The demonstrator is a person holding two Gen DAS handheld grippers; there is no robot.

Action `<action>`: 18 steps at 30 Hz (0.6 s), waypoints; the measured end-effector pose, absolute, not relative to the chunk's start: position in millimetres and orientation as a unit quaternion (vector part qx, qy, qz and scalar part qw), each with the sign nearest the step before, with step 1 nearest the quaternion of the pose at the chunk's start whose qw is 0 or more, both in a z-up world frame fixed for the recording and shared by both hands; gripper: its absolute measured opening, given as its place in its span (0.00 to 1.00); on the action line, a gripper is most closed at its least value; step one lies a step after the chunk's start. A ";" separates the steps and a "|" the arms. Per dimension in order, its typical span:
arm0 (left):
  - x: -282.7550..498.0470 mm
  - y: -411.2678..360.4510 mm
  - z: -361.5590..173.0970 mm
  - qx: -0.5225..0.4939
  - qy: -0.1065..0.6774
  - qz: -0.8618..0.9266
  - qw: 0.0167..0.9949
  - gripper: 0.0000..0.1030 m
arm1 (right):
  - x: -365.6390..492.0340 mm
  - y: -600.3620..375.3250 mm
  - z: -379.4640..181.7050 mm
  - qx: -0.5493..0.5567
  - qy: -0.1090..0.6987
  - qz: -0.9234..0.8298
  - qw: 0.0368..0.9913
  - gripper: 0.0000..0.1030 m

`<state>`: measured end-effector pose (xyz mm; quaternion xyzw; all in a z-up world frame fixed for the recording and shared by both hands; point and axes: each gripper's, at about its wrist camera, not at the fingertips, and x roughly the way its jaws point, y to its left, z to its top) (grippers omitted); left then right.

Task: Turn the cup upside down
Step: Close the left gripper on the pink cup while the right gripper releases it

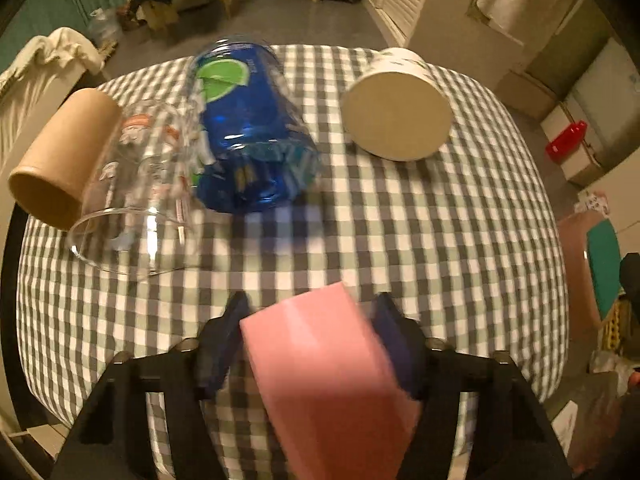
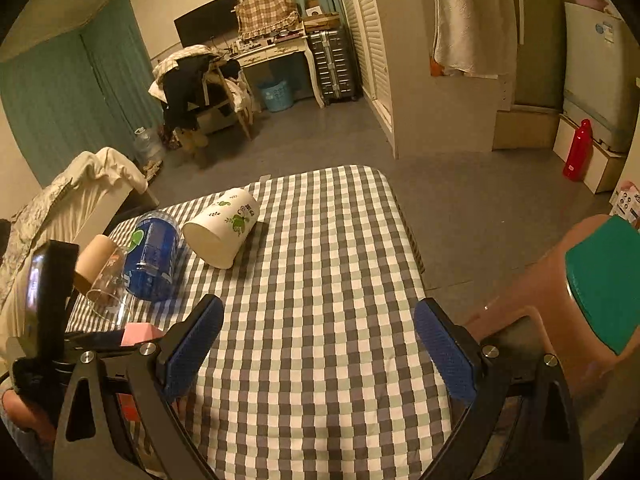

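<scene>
My left gripper (image 1: 310, 308) is shut on a pink cup (image 1: 324, 372) and holds it above the checked table (image 1: 440, 240); the cup's flat end points away from me. The pink cup also shows in the right wrist view (image 2: 138, 334), at the far left between the left gripper's fingers. My right gripper (image 2: 318, 322) is open and empty over the near part of the table (image 2: 320, 280). Several other cups lie on their sides at the back left: a tan cup (image 1: 60, 160), a clear glass (image 1: 136, 196), a blue cup (image 1: 252, 136) and a white cup (image 1: 396, 108).
The white cup with green print (image 2: 222, 232), the blue cup (image 2: 154, 256), the glass (image 2: 110, 292) and the tan cup (image 2: 94, 260) lie in a row. A brown stool with a green seat (image 2: 600, 280) stands right of the table. A bed (image 2: 60, 208) is at the left.
</scene>
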<state>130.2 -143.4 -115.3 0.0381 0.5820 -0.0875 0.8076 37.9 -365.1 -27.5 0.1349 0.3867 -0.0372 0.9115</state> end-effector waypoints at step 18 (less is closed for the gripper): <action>144.3 -179.6 -54.9 0.060 0.431 -0.083 0.897 0.52 | 31.4 -384.9 -22.9 0.166 0.371 -0.059 0.912 0.94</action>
